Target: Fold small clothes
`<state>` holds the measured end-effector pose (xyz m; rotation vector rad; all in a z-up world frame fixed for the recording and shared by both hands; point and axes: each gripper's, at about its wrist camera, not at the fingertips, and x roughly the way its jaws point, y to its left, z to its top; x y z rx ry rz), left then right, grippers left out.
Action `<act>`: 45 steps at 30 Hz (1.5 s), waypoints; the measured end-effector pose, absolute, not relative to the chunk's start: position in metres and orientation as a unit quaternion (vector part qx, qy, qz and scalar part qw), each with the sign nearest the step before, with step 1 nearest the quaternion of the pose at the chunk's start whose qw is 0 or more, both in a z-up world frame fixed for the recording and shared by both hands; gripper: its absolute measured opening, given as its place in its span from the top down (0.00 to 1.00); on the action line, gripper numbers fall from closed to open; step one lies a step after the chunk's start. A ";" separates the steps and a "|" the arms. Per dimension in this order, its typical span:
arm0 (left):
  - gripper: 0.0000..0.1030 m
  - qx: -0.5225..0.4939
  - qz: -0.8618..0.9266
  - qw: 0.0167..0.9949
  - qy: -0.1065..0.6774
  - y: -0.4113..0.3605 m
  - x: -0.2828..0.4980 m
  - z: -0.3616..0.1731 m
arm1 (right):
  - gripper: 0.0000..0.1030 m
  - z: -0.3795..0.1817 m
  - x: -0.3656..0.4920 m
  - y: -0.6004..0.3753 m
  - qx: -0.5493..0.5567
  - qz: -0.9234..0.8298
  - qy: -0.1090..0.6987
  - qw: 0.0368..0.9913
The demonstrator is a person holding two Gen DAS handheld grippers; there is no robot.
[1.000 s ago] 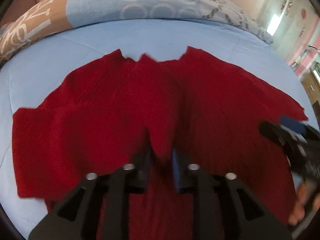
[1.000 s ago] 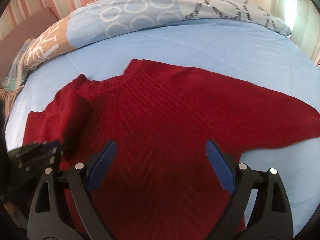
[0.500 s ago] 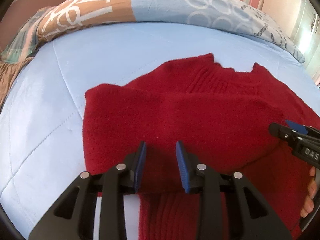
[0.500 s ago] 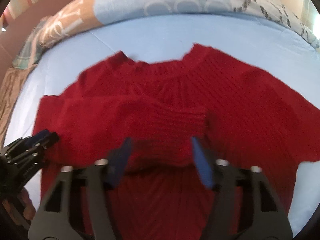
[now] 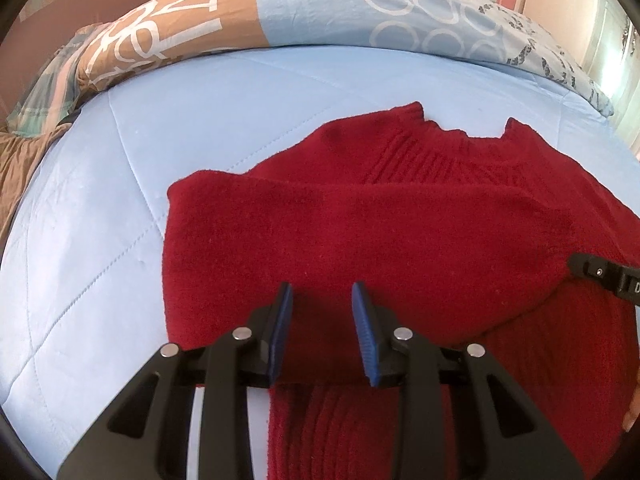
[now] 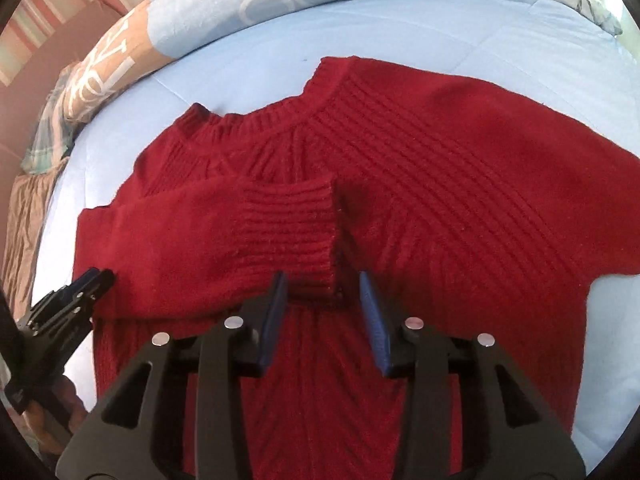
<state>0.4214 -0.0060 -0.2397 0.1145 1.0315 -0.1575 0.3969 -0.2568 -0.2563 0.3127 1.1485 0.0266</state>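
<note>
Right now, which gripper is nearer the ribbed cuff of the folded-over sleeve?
Right. The right gripper straddles the cuff at its lower edge, jaws closing. The left gripper sits further up that sleeve, near the sweater's side edge.

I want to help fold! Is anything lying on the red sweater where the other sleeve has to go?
Nothing extra shows. Only the sweater's own folded sleeve lies across its chest; the unfolded sleeve still lies flat on the blue bed.

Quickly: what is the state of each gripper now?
Left gripper: jaws apart over the folded sleeve, gripping nothing.
Right gripper: jaws closing around the sleeve's ribbed cuff, pads not yet pressing.
</note>
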 end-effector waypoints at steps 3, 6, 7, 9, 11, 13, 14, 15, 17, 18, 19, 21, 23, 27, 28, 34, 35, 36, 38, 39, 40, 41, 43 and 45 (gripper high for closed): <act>0.69 0.053 -0.074 0.865 0.494 -0.006 0.423 -0.241 | 0.62 -0.259 0.399 -0.256 0.152 0.013 0.535 0.831; 0.69 0.052 -0.072 0.866 0.491 -0.006 0.422 -0.242 | 0.73 -0.256 0.402 -0.253 0.146 0.016 0.530 0.835; 0.69 0.050 -0.071 0.867 0.490 -0.005 0.422 -0.242 | 0.74 -0.255 0.403 -0.252 0.139 0.015 0.530 0.837; 0.69 0.043 -0.070 0.868 0.490 -0.002 0.422 -0.242 | 0.74 -0.249 0.401 -0.250 0.137 0.014 0.519 0.843; 0.68 0.037 -0.068 0.868 0.491 0.001 0.422 -0.243 | 0.71 -0.252 0.405 -0.250 0.142 0.019 0.529 0.836; 0.68 0.035 -0.068 0.867 0.492 0.003 0.422 -0.243 | 0.71 -0.260 0.410 -0.250 0.141 0.018 0.542 0.828; 0.68 0.034 -0.068 0.867 0.493 0.003 0.423 -0.243 | 0.73 -0.259 0.411 -0.251 0.146 0.017 0.537 0.831; 0.68 0.036 -0.067 0.867 0.492 0.003 0.423 -0.242 | 0.79 -0.257 0.410 -0.251 0.143 0.017 0.531 0.835; 0.68 0.039 -0.064 0.868 0.491 0.004 0.423 -0.240 | 0.91 -0.250 0.409 -0.248 0.113 0.008 0.523 0.845; 0.68 0.040 -0.061 0.868 0.490 0.004 0.423 -0.238 | 0.93 -0.248 0.409 -0.247 0.106 0.008 0.519 0.848; 0.68 0.042 -0.056 0.869 0.490 0.005 0.423 -0.236 | 0.93 -0.242 0.406 -0.246 0.094 0.007 0.507 0.857; 0.68 0.038 -0.051 0.875 0.481 0.007 0.422 -0.225 | 0.94 -0.230 0.402 -0.241 0.058 0.007 0.482 0.874; 0.68 0.030 -0.048 0.882 0.468 0.008 0.422 -0.212 | 0.94 -0.214 0.398 -0.241 0.020 -0.002 0.451 0.892; 0.68 0.026 -0.049 0.887 0.459 -0.001 0.430 -0.203 | 0.94 -0.196 0.397 -0.277 0.023 -0.050 0.404 0.913; 0.68 0.027 -0.050 0.885 0.461 -0.005 0.433 -0.205 | 0.94 -0.200 0.400 -0.289 0.028 -0.059 0.411 0.909; 0.68 0.064 -0.047 0.877 0.475 -0.025 0.441 -0.224 | 0.93 -0.260 0.403 -0.328 0.068 -0.064 0.478 0.873; 0.68 0.068 -0.048 0.874 0.479 -0.026 0.443 -0.229 | 0.93 -0.263 0.401 -0.331 0.075 -0.060 0.476 0.874; 0.67 0.073 -0.047 0.870 0.485 -0.026 0.445 -0.234 | 0.93 -0.263 0.400 -0.334 0.081 -0.057 0.474 0.875; 0.67 0.077 -0.049 0.868 0.489 -0.026 0.448 -0.238 | 0.91 -0.263 0.405 -0.337 0.090 -0.054 0.477 0.873; 0.67 0.079 -0.049 0.868 0.489 -0.026 0.449 -0.238 | 0.89 -0.262 0.407 -0.338 0.091 -0.052 0.477 0.872; 0.67 0.080 -0.049 0.868 0.488 -0.026 0.450 -0.236 | 0.87 -0.257 0.406 -0.339 0.092 -0.052 0.473 0.875; 0.67 0.081 -0.047 0.869 0.485 -0.025 0.449 -0.233 | 0.87 -0.250 0.403 -0.339 0.095 -0.053 0.467 0.877; 0.67 0.078 -0.047 0.876 0.473 -0.022 0.447 -0.222 | 0.86 -0.236 0.396 -0.336 0.095 -0.058 0.454 0.884; 0.63 0.065 -0.054 0.877 0.473 -0.021 0.446 -0.215 | 0.80 -0.226 0.392 -0.330 0.089 -0.057 0.443 0.890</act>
